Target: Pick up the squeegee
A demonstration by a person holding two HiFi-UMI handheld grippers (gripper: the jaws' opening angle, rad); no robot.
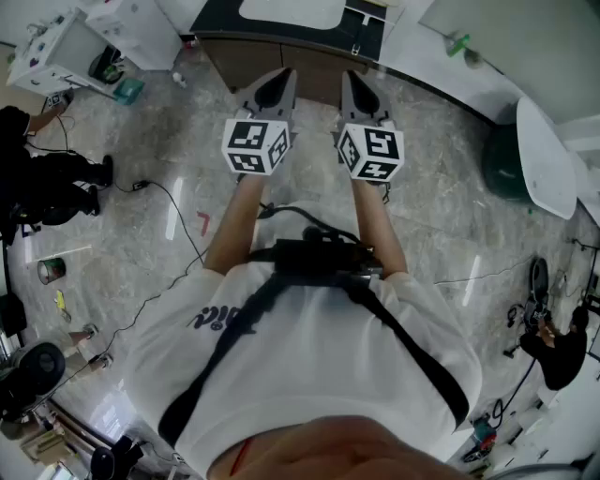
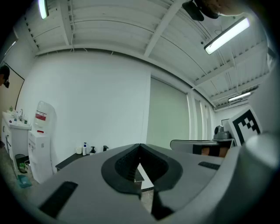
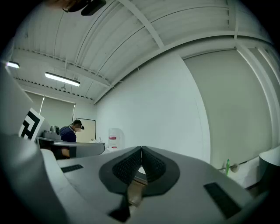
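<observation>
**Both grippers level at the bench, fingers pressed together**

The left gripper (image 1: 279,77) and the right gripper (image 1: 352,77) are held side by side. Both point level at the front of the dark bench (image 1: 216,21), above the marbled floor (image 1: 159,197). In each gripper view the fingers (image 2: 122,166) meet at their tips with nothing between them. To the right of the bench, a small green item (image 1: 458,43) sits by a white ledge (image 1: 427,67). Whether it is the squeegee cannot be told.

White T-shirt (image 1: 314,366), black chest harness (image 1: 317,257)
</observation>
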